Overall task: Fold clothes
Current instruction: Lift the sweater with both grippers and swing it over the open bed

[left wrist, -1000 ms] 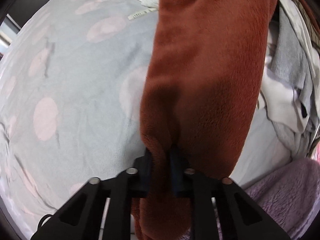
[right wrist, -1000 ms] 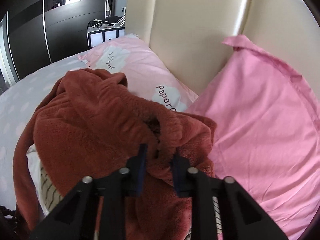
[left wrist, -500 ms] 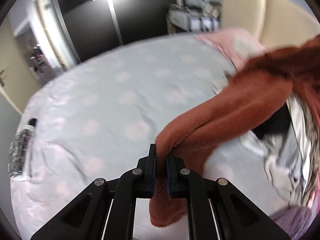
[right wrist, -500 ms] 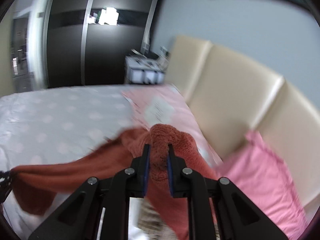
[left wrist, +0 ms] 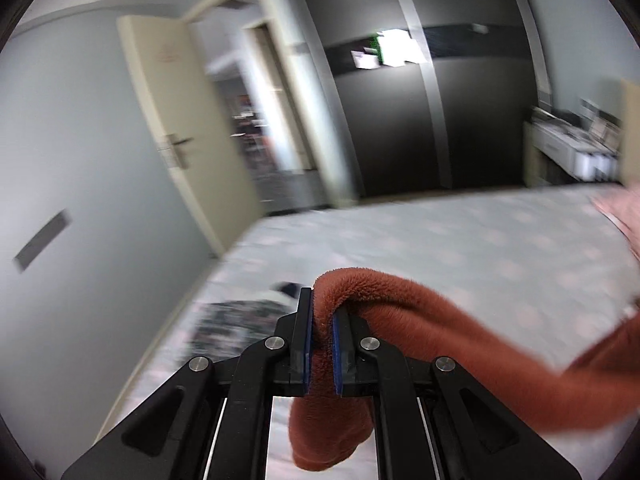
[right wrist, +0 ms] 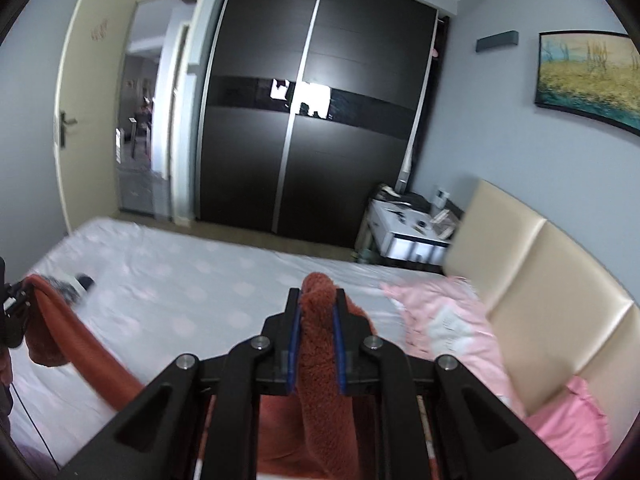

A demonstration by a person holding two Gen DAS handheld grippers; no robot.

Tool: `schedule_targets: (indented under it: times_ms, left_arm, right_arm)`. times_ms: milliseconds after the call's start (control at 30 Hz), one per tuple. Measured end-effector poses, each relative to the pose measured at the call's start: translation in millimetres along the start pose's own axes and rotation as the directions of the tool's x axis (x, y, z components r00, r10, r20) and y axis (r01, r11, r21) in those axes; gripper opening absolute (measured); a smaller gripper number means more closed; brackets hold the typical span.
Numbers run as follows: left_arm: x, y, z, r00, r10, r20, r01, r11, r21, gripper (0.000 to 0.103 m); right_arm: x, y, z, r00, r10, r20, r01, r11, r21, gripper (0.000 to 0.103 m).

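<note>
A rust-brown fleece garment (left wrist: 460, 336) is lifted above the bed, stretched between both grippers. My left gripper (left wrist: 322, 312) is shut on one fold of it; the cloth drapes over the right finger and runs off to the right. In the right wrist view my right gripper (right wrist: 316, 312) is shut on another thick fold of the fleece garment (right wrist: 324, 360). From there the cloth sags left to the left gripper (right wrist: 14, 312) at the frame's left edge.
The bed (right wrist: 192, 280) has a pale sheet with pink dots. Pink pillows (right wrist: 452, 328) lie by a cream headboard (right wrist: 540, 280). A dark patterned item (left wrist: 236, 320) lies near the bed's far corner. Beyond stand a dark wardrobe (right wrist: 320, 120), a nightstand (right wrist: 412, 236) and an open door (left wrist: 180, 120).
Both grippers rose and swung up from the clothes pile, lifting the fleece garment clear and spreading it between them. The views now look across the bed to the wardrobe and door.
</note>
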State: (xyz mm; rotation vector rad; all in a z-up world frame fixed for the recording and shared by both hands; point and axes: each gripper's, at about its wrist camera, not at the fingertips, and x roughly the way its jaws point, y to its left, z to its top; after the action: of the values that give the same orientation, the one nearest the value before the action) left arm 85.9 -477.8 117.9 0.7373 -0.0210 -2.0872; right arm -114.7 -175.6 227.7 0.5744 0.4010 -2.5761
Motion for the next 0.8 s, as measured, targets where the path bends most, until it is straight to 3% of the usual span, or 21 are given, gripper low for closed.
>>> schedule_targets:
  times_ms: [133,233,367,467,533,633,733,800]
  left_arm:
    - [20.5,64.4,-0.2,0.995,0.1,-0.022,-0.101,0.994,-0.036,0.008]
    - [47.8,87.7,-34.3,0.985,0.143,-0.093,-0.145,0.989,-0.017,0.008]
    - [99.7,97.9,-100.6,0.954,0.169,-0.248,-0.165,0.986,0.039,0.008]
    - [141.8,92.4,-162.9,0.907,0.173,-0.383,-0.152,0.985,0.085,0.008]
    - [160.3,83.4,-194.0,0.879,0.178,-0.442,-0.144,0.983,0.109,0.008]
    - [179.6,68.4,-236.7,0.842,0.246,-0.48,-0.182,0.967,0.177,0.008]
    - [193.4,67.7,-260.6,0.808,0.304,-0.504,-0.23,0.951,0.205,0.008]
    - [202.9,72.3,-268.3,0.785,0.312,-0.535,-0.256,0.95,0.179,0.008]
  right_arm:
    - [9.3,17.3,3.6,0.999,-0.034,-0.018,0.034,0.999,0.029,0.013]
    - [25.5,10.8,-17.7,0.994,-0.057,-0.088,0.063,0.996,0.066,0.013]
    - [67.7,-27.6,-105.5,0.96,-0.068,-0.273,0.102,0.988,0.113,0.013]
    - [90.2,-53.5,-191.5,0.905,-0.049,-0.423,0.134,0.976,0.173,0.013]
    - [104.4,-70.8,-257.1,0.852,-0.024,-0.523,0.159,0.964,0.214,0.013]
    - [111.0,-92.3,-347.4,0.765,0.023,-0.644,0.211,0.936,0.283,0.013]
    - [108.8,-104.2,-411.2,0.708,0.067,-0.703,0.246,0.91,0.334,0.013]
    - [107.1,-107.9,-434.6,0.685,0.102,-0.721,0.249,0.898,0.363,0.013]
